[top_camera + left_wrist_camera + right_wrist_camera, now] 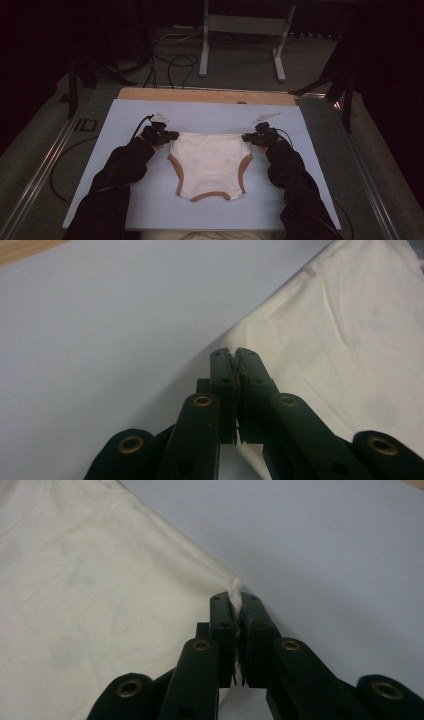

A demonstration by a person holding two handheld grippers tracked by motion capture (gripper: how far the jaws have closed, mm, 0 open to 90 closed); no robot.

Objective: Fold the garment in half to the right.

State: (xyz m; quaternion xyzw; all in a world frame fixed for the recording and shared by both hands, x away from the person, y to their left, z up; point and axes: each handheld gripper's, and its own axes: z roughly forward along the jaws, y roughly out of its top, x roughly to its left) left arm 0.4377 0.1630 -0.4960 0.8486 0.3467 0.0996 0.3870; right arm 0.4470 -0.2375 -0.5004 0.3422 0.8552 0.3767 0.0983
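Black sleeves (115,185) coming up from the bottom of the frame, one on each side, elbows out, wrists bent in toward the middle. Left gripper (167,135) at the upper left corner of the little cream pants (210,162), right gripper (248,138) at the upper right corner. Both pinched tight on cloth: a thin bit of white fabric squeezed between the shut jaws in the left gripper view (235,390), and a small white tuft poking out of the shut jaws in the right gripper view (235,630). Pants lying flat in the middle of the frame on the pale blue mat (125,125), brown trim around the leg holes, waist edge pulled almost straight between the two grippers. Wooden table edge (200,95) just past the mat, higher in the frame. Probably smoothing or getting ready to fold. Best done by keeping both pinches firm, moving both hands together at the same speed, keeping the waist edge straight, and not tugging so hard that a corner slips free.
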